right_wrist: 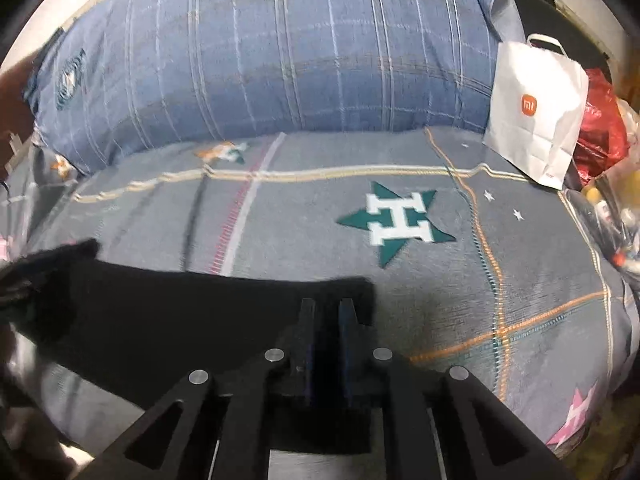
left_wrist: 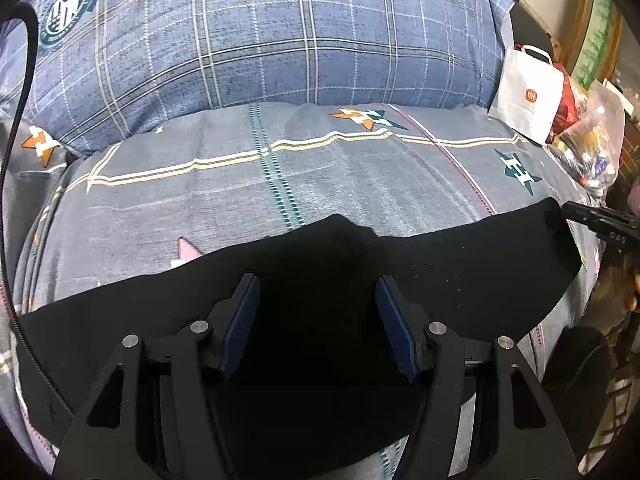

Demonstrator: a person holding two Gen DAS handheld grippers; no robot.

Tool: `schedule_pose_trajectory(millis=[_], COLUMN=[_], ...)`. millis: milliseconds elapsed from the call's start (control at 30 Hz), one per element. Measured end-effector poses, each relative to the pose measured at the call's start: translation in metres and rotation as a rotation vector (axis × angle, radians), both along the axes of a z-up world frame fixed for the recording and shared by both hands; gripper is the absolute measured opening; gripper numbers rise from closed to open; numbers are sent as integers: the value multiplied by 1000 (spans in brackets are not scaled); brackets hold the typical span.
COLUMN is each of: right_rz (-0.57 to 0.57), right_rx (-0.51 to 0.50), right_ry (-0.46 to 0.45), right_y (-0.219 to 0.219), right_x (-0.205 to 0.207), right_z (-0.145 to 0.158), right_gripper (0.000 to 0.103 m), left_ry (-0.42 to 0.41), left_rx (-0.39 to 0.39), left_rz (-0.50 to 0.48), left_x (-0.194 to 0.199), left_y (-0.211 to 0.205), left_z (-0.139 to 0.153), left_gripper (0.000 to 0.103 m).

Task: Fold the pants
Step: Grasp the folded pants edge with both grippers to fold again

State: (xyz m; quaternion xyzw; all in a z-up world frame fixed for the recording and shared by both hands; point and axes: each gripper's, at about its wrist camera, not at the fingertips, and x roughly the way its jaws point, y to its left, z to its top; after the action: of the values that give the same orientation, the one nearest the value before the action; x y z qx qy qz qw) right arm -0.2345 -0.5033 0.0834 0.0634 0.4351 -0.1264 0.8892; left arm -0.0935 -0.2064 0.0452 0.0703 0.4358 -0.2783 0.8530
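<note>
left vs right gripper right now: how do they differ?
The left gripper has its fingers spread wide, with nothing pinched between them; the right gripper has its fingers nearly together, apparently clamped on the pants. The left sits over the middle of the black cloth; the right sits at its corner. Both are over the pants on the bed.

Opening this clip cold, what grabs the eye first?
The black pants spread across the patterned bedsheet, with the left hand-held gripper open above them. The right hand-held gripper is pinched on their edge, and a white shopping bag stands by the plaid pillow.
</note>
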Motion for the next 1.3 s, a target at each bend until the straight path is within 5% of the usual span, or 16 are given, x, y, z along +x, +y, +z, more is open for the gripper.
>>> schedule_pose_trajectory(millis=[200, 567, 700, 800, 900, 1300], right_rz=[126, 401, 450, 452, 418, 385], right_rx=[128, 215, 226, 202, 172, 115], right_ry=[-74, -43, -70, -60, 12, -14], right_y=[52, 186, 218, 233, 238, 270], right_x=[2, 62, 85, 108, 131, 60], right_z=[13, -19, -20, -30, -50, -11], right_gripper=[28, 30, 30, 30, 30, 38], left_ry=[-6, -1, 29, 41, 25, -85], left_rx=[1, -9, -14, -66, -33, -60], left_rz=[59, 249, 340, 331, 304, 338], left_x=[-2, -4, -4, -7, -10, -30], left_y=[30, 120, 158, 174, 169, 198], left_z=[3, 3, -8, -14, -15, 3], left_gripper=[60, 60, 60, 60, 60, 60])
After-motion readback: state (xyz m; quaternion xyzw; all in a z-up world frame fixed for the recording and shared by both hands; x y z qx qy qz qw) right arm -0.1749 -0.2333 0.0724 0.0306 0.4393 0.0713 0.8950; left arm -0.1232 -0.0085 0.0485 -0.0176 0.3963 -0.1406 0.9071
